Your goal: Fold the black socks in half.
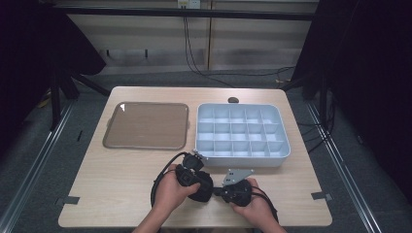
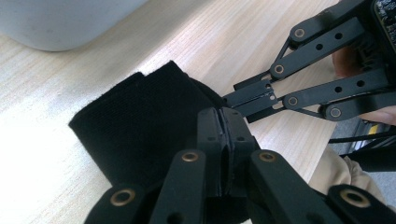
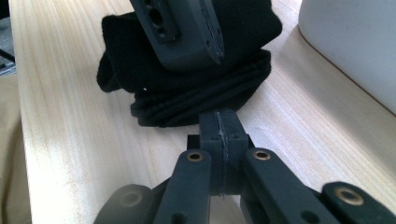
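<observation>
Cloth could unfold if we nudge it: both tools, left and right, are closed empty.

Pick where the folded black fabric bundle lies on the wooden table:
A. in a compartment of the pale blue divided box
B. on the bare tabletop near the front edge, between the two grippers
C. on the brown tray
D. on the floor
B: the folded black fabric bundle rests on bare wood of the wooden table, in front of the pale blue divided box, between the left gripper and right gripper.
</observation>
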The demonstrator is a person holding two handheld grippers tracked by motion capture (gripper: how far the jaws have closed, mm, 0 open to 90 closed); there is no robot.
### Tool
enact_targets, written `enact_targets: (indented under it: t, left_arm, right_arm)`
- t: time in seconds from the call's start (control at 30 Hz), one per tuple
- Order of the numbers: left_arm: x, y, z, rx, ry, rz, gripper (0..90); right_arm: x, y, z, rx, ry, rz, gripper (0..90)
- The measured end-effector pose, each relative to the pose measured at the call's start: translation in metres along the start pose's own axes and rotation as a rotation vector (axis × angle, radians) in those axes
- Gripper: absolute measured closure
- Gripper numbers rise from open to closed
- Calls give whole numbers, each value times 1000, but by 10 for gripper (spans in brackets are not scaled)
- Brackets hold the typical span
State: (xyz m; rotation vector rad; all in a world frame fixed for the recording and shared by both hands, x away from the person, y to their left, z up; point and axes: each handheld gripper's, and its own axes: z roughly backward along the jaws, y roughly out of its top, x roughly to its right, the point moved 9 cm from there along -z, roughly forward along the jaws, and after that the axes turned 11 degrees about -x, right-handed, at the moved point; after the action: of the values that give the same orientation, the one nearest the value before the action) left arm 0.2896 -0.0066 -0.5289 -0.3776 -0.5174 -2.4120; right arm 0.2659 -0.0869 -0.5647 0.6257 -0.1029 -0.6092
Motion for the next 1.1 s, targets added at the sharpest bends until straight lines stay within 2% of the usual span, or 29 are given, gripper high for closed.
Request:
enact_targets:
  t: [0.33, 0.6, 0.63, 0.8, 0.83, 0.93, 0.97, 1.1]
  left_arm:
    - [-1, 1, -3, -1, -5, 0, 871]
    - [-1, 4, -7, -11, 4, -1, 871]
    - [-1, 5, -8, -14, 9, 3, 872]
    - [-2, 7, -10, -31, 21, -10, 873]
    - [-2, 6, -11, -43, 31, -25, 873]
    - [-1, 8, -12, -43, 39, -26, 875]
    - [-1, 8, -13, -57, 49, -33, 875]
    - [-1, 7, -14, -47, 43, -30, 878]
  right_arm:
    - [1, 1, -1, 10, 4, -3, 900]
    - [2, -5, 4, 11, -32, 0, 900]
    - [5, -8, 7, 11, -34, -19, 900]
    - [11, -13, 14, 27, -49, -47, 899]
    - [13, -14, 16, 35, -53, -62, 899]
    - [12, -19, 17, 27, -57, -70, 900]
    - [13, -21, 18, 21, -63, -66, 900]
    - [15, -24, 22, 27, -78, -74, 900]
